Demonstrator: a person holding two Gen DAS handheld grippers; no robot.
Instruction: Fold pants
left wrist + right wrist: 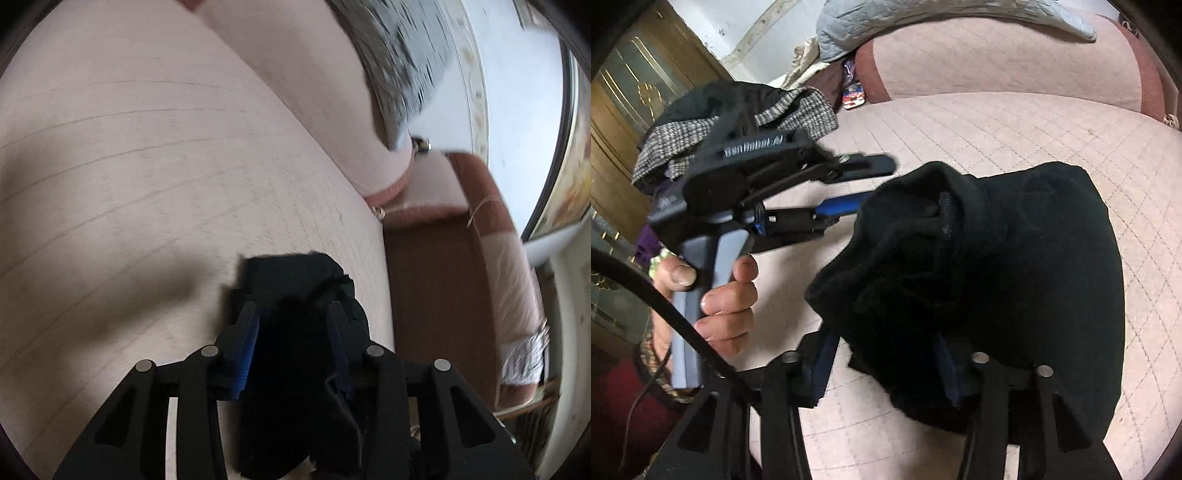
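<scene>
The black pants (1015, 266) hang bunched above a pink quilted bed (997, 122). My left gripper (293, 314) is shut on a fold of the black pants (295, 288), which fills the gap between its blue-padded fingers (245, 343). In the right wrist view the left gripper (875, 184) comes in from the left and holds the cloth's upper edge. My right gripper (886, 354) has black cloth draped between and over its fingers; the cloth hides the right pad, so its closure is unclear.
A grey quilted blanket (923, 18) lies at the far end of the bed. A brown wooden bed frame and side furniture (436, 266) stand right of the mattress. A brown door (635, 92) stands at the left. The person's hand (716, 295) grips the left handle.
</scene>
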